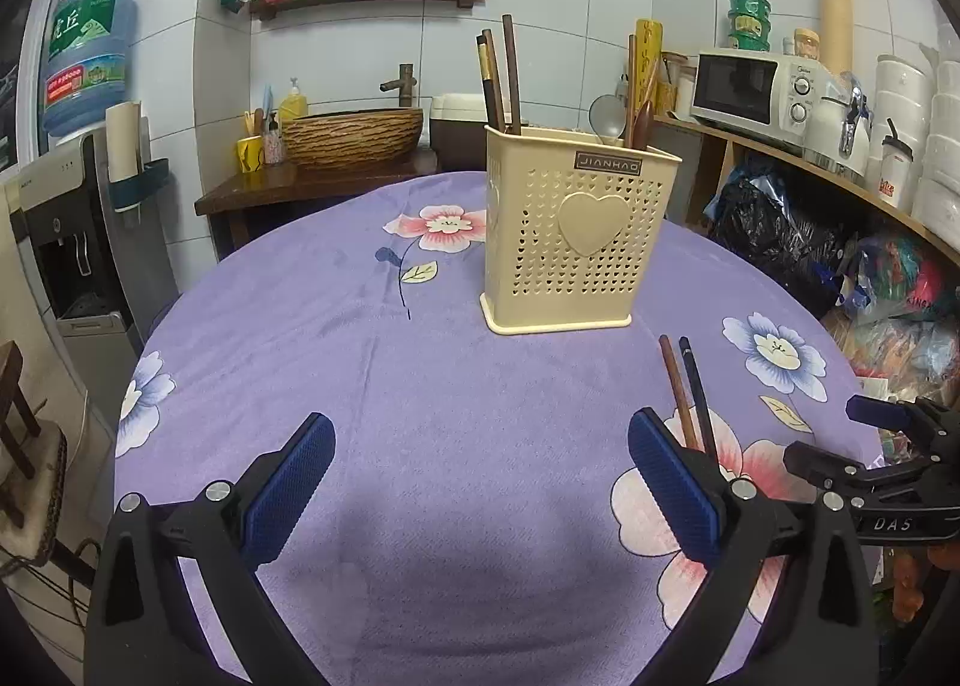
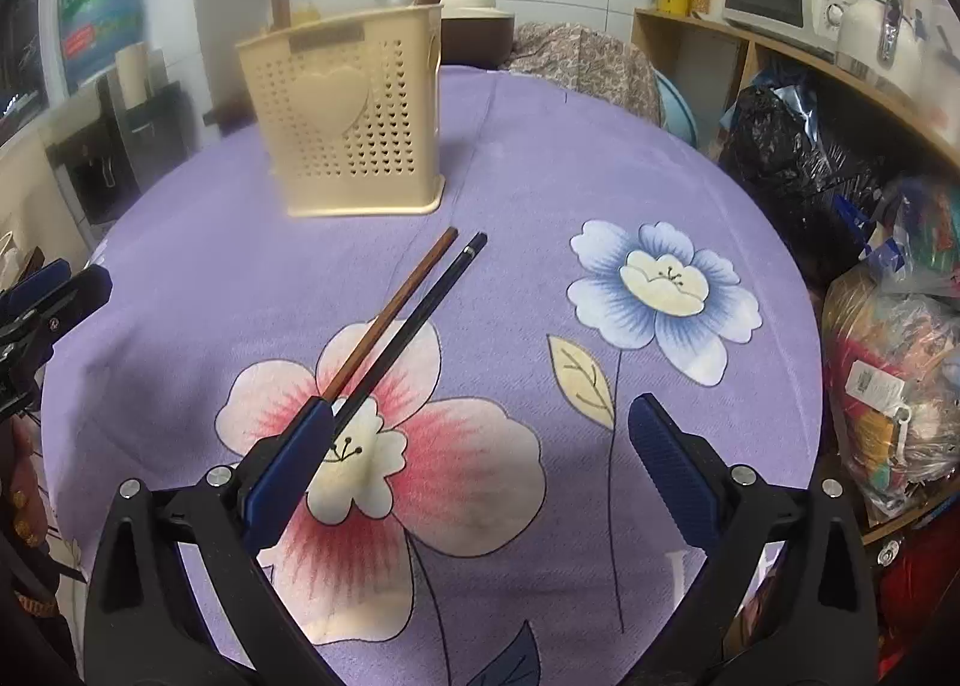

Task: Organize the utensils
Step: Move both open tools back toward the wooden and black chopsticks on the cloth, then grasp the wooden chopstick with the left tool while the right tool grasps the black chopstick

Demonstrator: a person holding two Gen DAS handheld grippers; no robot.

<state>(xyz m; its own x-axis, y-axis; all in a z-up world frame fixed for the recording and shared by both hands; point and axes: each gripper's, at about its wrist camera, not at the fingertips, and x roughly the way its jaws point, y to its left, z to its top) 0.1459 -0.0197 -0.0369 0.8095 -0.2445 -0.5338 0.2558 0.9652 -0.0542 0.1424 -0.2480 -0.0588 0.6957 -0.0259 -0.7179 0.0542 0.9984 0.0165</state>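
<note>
A cream perforated utensil holder (image 1: 576, 242) with a heart on its front stands on the purple flowered tablecloth (image 1: 372, 362); several chopsticks and spoons stand in it. It also shows in the right wrist view (image 2: 354, 122). A brown chopstick (image 2: 399, 308) and a black chopstick (image 2: 420, 320) lie side by side on the cloth; they also show in the left wrist view, brown (image 1: 678, 392) and black (image 1: 699, 398). My left gripper (image 1: 480, 482) is open and empty above the cloth. My right gripper (image 2: 480, 464) is open, its left finger (image 2: 294, 458) over the chopsticks' near ends.
A wooden stand with a basin (image 1: 354, 137) is behind the table. A water dispenser (image 1: 78, 242) stands at left. Shelves with a microwave (image 1: 756, 86) and bags (image 1: 774, 230) are at right. The table edge curves away on both sides.
</note>
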